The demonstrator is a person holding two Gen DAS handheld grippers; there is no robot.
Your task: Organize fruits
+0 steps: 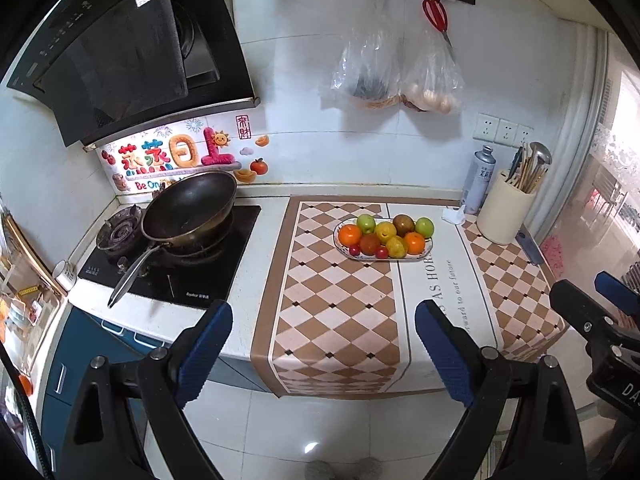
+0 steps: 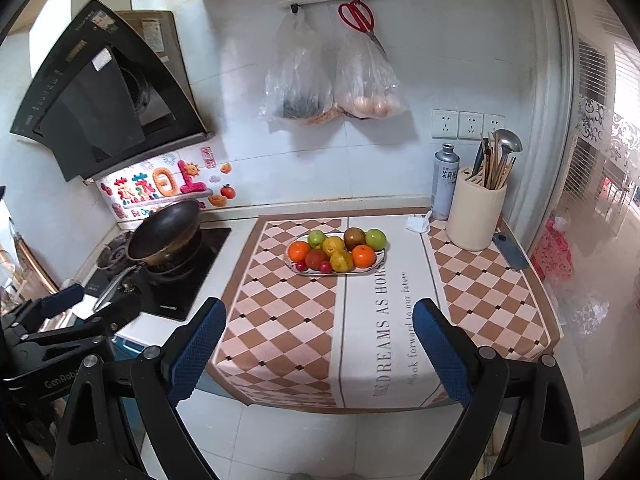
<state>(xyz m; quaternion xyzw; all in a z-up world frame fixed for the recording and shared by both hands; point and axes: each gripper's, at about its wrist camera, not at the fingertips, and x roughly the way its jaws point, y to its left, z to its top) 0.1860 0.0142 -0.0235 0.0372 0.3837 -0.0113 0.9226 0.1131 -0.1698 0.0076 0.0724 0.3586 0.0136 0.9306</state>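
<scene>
An oval white plate (image 1: 423, 255) (image 2: 380, 265) sits on the checkered mat at the middle of the counter. It holds several fruits: oranges (image 1: 349, 235) (image 2: 363, 256), green apples (image 1: 425, 227) (image 2: 375, 239), yellow fruits, a brown one and small red ones. My left gripper (image 1: 323, 346) is open and empty, held above the floor in front of the counter edge. My right gripper (image 2: 319, 342) is also open and empty, at the counter's front edge. Each gripper shows at the side of the other's view.
A wok (image 1: 190, 210) (image 2: 165, 231) stands on the gas stove at the left. A cream utensil holder (image 1: 505, 210) (image 2: 475, 213), a grey can (image 2: 444, 182) and a blue object (image 2: 510, 252) stand at the back right. Plastic bags and red scissors hang on the wall.
</scene>
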